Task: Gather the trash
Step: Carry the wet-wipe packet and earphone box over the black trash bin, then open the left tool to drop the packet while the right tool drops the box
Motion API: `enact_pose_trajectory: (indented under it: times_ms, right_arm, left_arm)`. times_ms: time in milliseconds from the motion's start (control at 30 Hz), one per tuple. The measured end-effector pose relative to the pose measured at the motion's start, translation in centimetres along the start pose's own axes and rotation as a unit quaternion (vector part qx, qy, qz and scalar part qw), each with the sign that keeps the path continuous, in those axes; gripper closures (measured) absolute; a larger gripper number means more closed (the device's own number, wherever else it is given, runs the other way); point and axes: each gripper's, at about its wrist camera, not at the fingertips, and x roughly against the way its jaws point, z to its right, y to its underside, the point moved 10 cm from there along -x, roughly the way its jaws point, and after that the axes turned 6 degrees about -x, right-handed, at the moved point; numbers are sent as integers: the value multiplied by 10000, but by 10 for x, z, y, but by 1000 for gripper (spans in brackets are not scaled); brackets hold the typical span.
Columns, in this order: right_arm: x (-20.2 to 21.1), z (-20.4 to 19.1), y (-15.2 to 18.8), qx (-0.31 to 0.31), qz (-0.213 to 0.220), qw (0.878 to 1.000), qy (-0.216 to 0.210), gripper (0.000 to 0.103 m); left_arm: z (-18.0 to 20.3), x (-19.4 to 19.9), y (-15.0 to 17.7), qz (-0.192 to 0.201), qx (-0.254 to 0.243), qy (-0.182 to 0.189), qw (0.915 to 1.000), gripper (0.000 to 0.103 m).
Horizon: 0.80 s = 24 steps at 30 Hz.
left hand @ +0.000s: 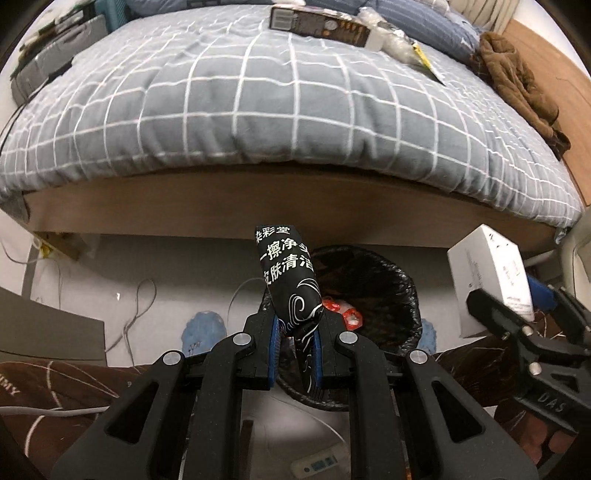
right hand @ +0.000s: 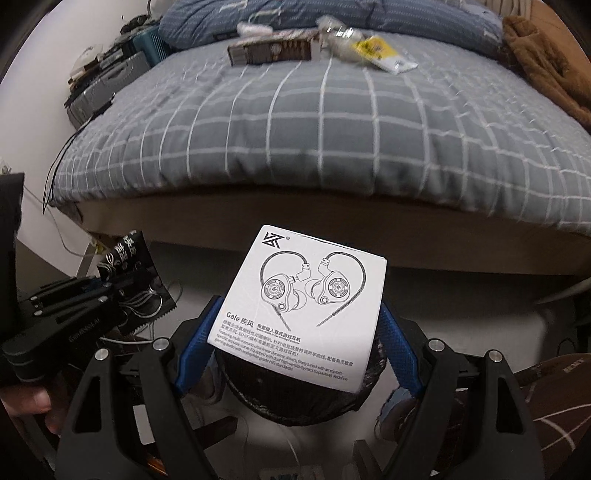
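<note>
My left gripper [left hand: 295, 341] is shut on a black sachet [left hand: 286, 273] with white Chinese print, held upright over the near rim of a bin lined with a black bag [left hand: 384, 280]. Red and white trash [left hand: 345, 312] lies inside the bin. My right gripper [right hand: 297, 343] is shut on a white earphone box [right hand: 303, 306], held above the same black-lined bin [right hand: 295, 402]. The box also shows in the left wrist view [left hand: 491, 273], and the sachet in the right wrist view [right hand: 129, 258].
A bed with a grey checked duvet [left hand: 258, 103] fills the space ahead. On it lie a dark long box [left hand: 317, 22], clear plastic wrappers [left hand: 395, 37] and a yellow packet [right hand: 384, 55]. A brown garment [left hand: 517, 81] lies at the right edge. Cables [left hand: 136, 314] trail on the floor.
</note>
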Motion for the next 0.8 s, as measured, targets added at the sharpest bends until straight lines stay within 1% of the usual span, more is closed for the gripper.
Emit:
enact_pose_trajectory:
  times_ms: [200,433,500,667,733,800]
  right_arm:
    - [-24,-14,12,67,-298,9995,-64,26]
    - [-49,-22,23,155,-575,9982,-69,26]
    - [-54,-24,25,174,-625,9979,-65,26]
    - [-59,-28,24,276,-666,9973,-135,25]
    - [-58,-30,22,355,-606,9975,-125,14]
    - [-54,-31,18,387,-477,9981,-86,9]
  left_arm:
    - [-16,-8,6,-77,131,-45,9999,90]
    - [-40,-23,21,-259,338,-118,9990,90]
    - [-43,-25,20,-258,366,-115,9989,90]
    - [-37,-29,19,-238,257,-137,9993,90]
    - [-35,-30,20,-273,241,-146,9992,90]
    - [-36,-32,20,-289,244,-155,9992,90]
